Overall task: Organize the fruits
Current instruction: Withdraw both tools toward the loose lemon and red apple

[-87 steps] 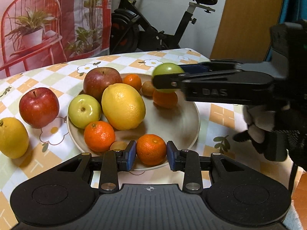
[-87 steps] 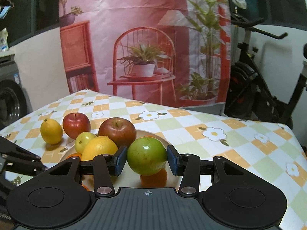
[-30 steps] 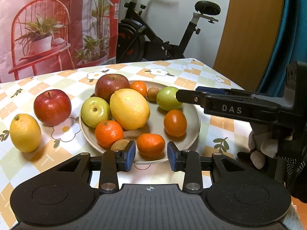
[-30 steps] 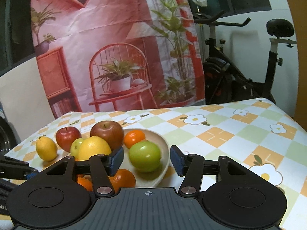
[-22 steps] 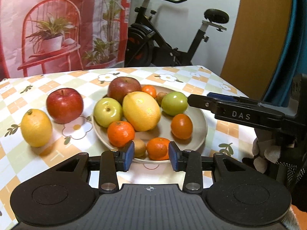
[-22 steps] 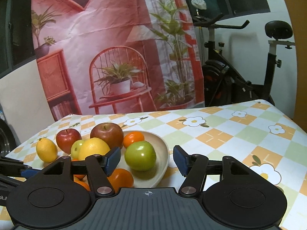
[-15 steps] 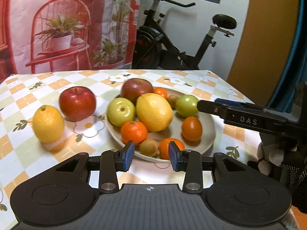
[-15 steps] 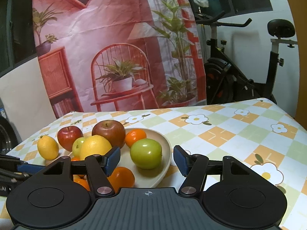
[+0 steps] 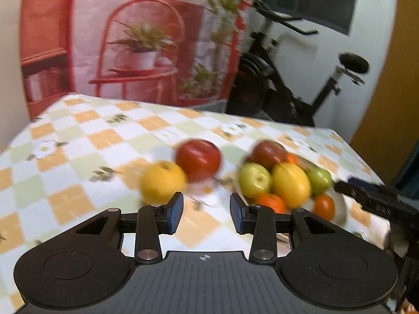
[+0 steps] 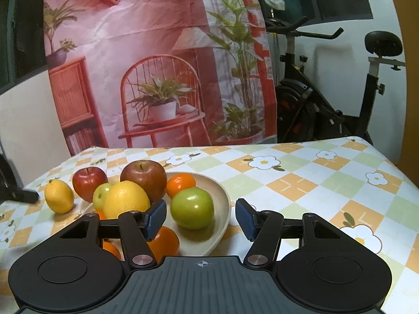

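A beige plate holds a green apple, a dark red apple, a large lemon, a small yellow-green apple and several tangerines. A red apple and a small lemon lie on the cloth left of the plate. My right gripper is open and empty, just in front of the green apple. In the blurred left wrist view my left gripper is open and empty, in front of the lemon and red apple, with the plate to its right.
The table has a checked flower-print cloth. An exercise bike and a printed backdrop stand behind it. The right gripper's finger shows at the right of the left wrist view.
My right gripper let go of the green apple on the plate and drew back, open. My left gripper pulled away from the plate and swung left towards the lemon and red apple.
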Action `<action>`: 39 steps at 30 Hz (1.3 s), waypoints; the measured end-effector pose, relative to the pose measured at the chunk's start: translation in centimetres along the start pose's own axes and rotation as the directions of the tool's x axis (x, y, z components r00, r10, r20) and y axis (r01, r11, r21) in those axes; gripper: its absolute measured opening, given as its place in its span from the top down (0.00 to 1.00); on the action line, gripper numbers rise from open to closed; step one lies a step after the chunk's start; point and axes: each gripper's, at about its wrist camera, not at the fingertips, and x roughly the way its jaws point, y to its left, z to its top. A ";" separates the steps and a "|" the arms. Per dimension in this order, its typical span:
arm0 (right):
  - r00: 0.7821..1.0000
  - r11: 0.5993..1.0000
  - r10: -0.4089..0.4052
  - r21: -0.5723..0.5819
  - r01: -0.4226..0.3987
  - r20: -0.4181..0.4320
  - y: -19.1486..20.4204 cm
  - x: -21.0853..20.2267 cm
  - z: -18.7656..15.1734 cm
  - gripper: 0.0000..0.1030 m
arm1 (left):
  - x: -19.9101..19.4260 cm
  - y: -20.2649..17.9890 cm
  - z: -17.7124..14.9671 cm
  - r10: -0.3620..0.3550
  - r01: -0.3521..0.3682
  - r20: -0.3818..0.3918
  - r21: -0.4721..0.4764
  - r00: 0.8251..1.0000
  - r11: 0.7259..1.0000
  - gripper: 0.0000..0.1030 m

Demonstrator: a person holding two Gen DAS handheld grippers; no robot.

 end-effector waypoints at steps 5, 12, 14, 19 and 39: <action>1.000 1.000 -0.014 0.019 0.014 -0.016 0.3 0.2 1.2 0.46 | -1.2 2.5 2.2 0.038 -0.038 0.030 0.005 0.999 0.999 0.60; 1.000 1.000 0.017 0.023 -0.016 -0.006 3.3 0.4 3.2 0.46 | -1.8 4.6 4.7 0.049 -0.051 0.052 0.038 0.997 0.998 0.60; 0.999 0.999 0.035 0.002 -0.035 -0.007 4.9 0.8 3.9 0.46 | -1.8 5.2 5.3 0.046 -0.048 0.055 0.039 0.997 0.998 0.60; 0.994 0.993 0.106 -0.041 -0.108 -0.039 9.9 2.3 5.0 0.46 | -0.9 6.8 6.1 0.010 -0.010 0.023 0.019 1.000 1.000 0.60; 0.942 0.971 0.187 -0.095 -0.221 -0.277 23.4 10.6 1.9 0.46 | 3.8 9.0 5.1 -0.179 0.174 -0.048 -0.088 0.983 0.981 0.60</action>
